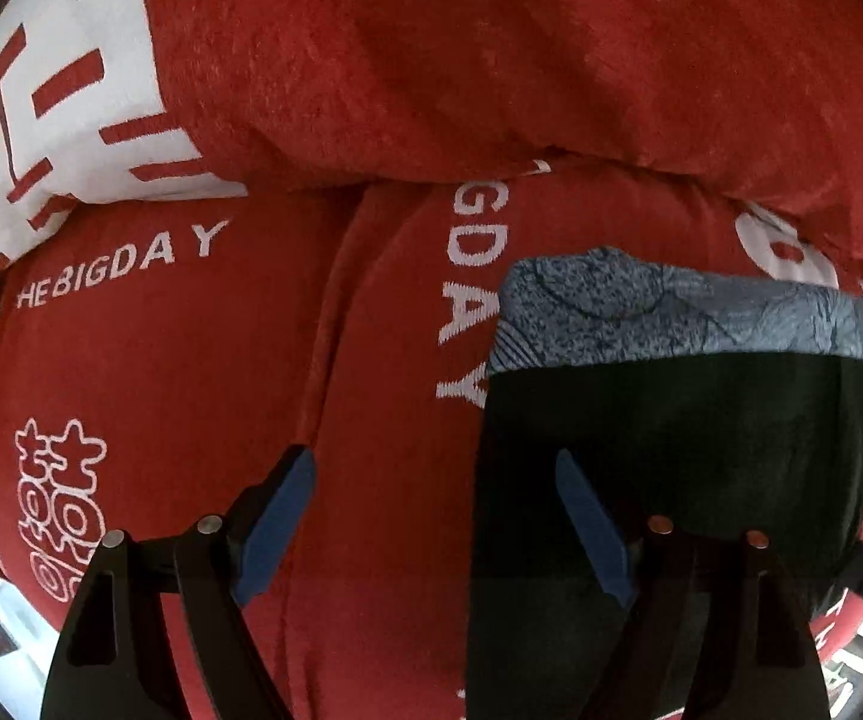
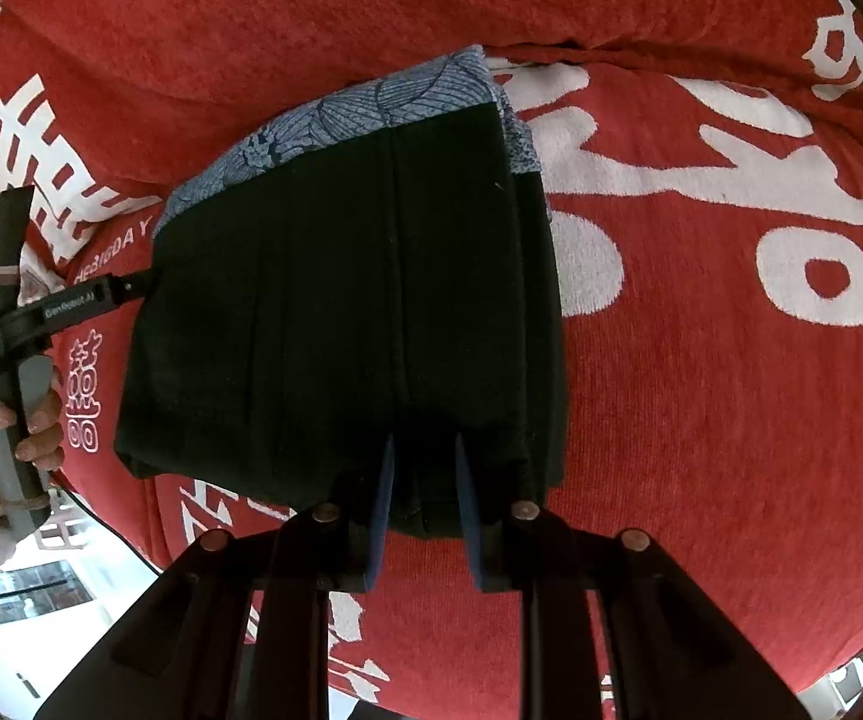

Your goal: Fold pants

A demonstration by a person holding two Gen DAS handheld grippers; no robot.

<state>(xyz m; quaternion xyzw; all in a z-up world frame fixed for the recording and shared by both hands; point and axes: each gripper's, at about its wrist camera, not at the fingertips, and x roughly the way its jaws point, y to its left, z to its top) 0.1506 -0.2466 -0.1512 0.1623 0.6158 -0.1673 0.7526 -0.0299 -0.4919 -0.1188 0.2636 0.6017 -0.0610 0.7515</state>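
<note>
The black pants [image 2: 341,312] lie folded into a compact block on a red cover, with a blue-grey patterned lining [image 2: 371,102] showing along the far edge. In the left wrist view the pants [image 1: 671,480] fill the lower right. My left gripper [image 1: 437,516] is open, its right finger over the pants' left edge, its left finger over the red cover. My right gripper [image 2: 425,498] has its blue-padded fingers narrowly apart astride the near edge of the pants, with a fold of fabric between them. The left gripper [image 2: 125,288] also shows in the right wrist view, touching the pants' left side.
The red cover [image 1: 191,390] with white lettering spreads over a cushioned seat, with a backrest cushion [image 1: 491,60] behind. A hand [image 2: 5,432] holds the left gripper's handle. Pale floor [image 2: 41,600] shows beyond the seat's front edge.
</note>
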